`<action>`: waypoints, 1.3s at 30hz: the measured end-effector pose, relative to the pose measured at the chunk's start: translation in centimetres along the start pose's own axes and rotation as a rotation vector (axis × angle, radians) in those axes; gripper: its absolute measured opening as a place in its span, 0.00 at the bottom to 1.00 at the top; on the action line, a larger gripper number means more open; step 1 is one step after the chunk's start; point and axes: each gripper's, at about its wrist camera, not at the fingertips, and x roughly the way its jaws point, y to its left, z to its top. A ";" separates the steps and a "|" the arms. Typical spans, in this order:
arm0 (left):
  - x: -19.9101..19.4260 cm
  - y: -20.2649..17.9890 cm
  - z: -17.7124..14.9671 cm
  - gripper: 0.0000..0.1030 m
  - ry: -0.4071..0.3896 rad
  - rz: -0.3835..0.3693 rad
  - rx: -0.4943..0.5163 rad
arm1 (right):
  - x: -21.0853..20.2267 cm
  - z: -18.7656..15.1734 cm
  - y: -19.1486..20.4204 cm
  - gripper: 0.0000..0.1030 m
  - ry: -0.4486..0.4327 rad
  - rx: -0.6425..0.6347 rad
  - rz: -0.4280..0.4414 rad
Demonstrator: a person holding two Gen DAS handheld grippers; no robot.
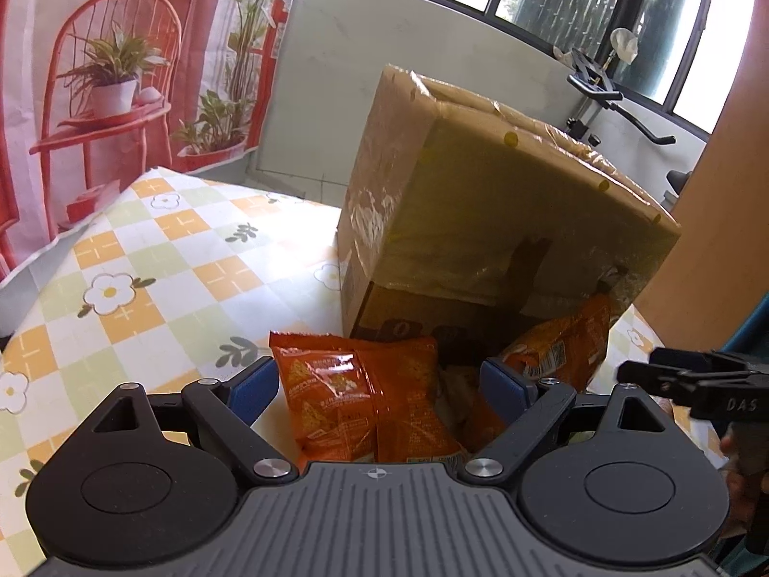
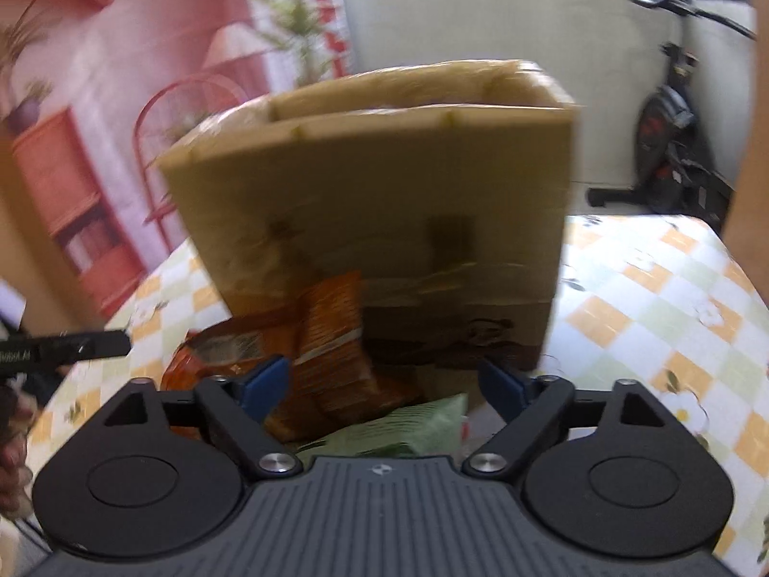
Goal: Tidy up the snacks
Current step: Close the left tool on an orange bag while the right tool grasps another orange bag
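A taped cardboard box stands on the checked tablecloth; it also shows in the right wrist view, blurred. Orange snack packets lie in front of it. My left gripper is open, its blue pads either side of one orange packet. A second orange packet leans against the box. My right gripper is open above an orange packet and a pale green packet. The right gripper's side shows at the left wrist view's right edge.
The floral checked tablecloth spreads left of the box and also right of it. A printed red-chair backdrop hangs at the left. An exercise bike stands beyond the table by the window.
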 end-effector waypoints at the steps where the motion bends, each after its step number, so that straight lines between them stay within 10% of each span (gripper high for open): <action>1: -0.1 -0.3 -0.5 0.89 0.003 -0.002 -0.004 | 0.4 0.1 0.6 0.89 0.007 -0.029 0.005; 14: 1.3 0.7 -1.0 0.89 0.020 -0.016 -0.048 | 6.0 -0.3 6.0 0.91 0.100 -0.295 -0.021; 19: 2.0 0.3 -1.3 0.89 0.050 -0.022 -0.042 | 5.6 -0.5 5.8 0.64 0.060 -0.287 -0.034; 39: 5.7 -1.0 -1.5 0.89 0.126 0.017 -0.036 | 2.8 -0.3 1.9 0.55 0.000 -0.124 -0.102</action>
